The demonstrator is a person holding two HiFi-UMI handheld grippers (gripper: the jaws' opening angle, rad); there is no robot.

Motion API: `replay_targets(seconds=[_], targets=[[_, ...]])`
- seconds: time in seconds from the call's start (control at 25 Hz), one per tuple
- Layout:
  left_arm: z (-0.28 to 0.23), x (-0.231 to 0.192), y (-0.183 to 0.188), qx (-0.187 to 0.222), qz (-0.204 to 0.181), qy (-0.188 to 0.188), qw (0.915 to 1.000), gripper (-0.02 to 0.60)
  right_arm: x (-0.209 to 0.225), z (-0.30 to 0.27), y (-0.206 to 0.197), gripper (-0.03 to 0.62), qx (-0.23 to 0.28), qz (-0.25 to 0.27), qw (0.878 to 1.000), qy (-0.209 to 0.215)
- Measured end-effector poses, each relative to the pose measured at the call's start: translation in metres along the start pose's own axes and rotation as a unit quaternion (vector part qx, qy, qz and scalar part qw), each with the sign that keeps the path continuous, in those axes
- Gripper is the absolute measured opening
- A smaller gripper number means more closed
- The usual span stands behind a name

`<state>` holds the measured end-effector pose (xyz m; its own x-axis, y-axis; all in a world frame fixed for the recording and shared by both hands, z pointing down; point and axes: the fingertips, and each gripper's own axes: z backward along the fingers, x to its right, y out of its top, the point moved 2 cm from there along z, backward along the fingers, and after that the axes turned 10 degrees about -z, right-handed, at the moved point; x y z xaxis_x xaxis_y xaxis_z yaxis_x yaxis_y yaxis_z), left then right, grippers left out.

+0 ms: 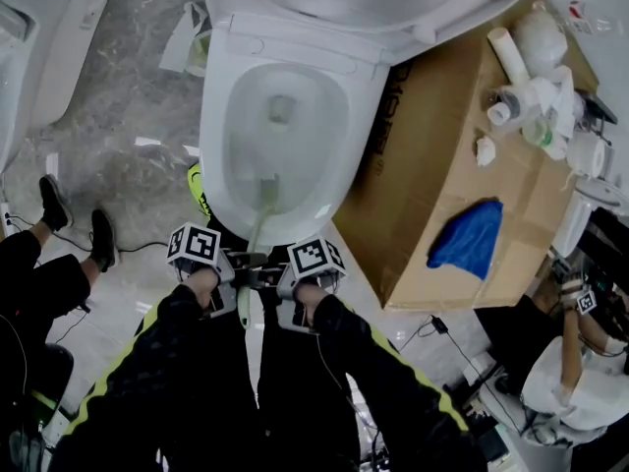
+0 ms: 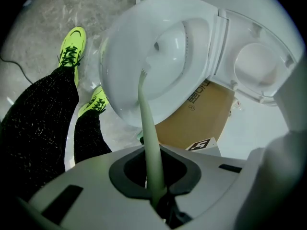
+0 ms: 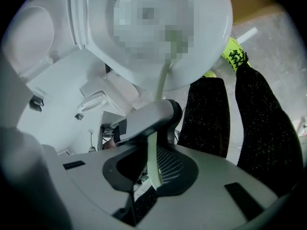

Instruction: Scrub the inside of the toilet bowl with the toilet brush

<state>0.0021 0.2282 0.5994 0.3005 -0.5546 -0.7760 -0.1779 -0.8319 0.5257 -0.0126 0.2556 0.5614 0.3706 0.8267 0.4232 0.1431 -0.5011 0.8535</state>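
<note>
With the fingers [image 2: 86,188] of the left gripper [image 2: 156,198], pinched the pale green handle of the toilet brush [image 1: 259,226] tight, no gap left. Clamped the right gripper [image 3: 152,176] on the same handle just behind. Held the brush head low inside the toilet bowl [image 1: 218,146], against the wall at its near edge, short of the drain [image 1: 282,108]. Judged the scrubbing under way but far from finished: side walls, far edge and drain apparently all left to do. Saw no foam or marks to show what was already cleaned.
</note>
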Motion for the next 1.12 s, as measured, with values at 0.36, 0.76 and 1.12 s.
replay_targets(seconds=[0.36, 0.76, 1.12], targets=[[-0.010, 0.006, 0.003, 0.119, 0.069, -0.049, 0.9893, 0.035, 0.002, 0.021, 0.005, 0.060, -0.091, 0.050, 0.989, -0.107], [-0.010, 0.007, 0.013, 0.237, 0.117, -0.095, 0.9598, 0.031, -0.001, 0.025, 0.012, 0.061, -0.179, 0.119, 0.943, -0.253], [0.007, 0.005, 0.030, 0.294, 0.093, -0.097, 0.9463, 0.029, -0.013, 0.011, 0.018, 0.061, -0.199, 0.163, 0.916, -0.307]])
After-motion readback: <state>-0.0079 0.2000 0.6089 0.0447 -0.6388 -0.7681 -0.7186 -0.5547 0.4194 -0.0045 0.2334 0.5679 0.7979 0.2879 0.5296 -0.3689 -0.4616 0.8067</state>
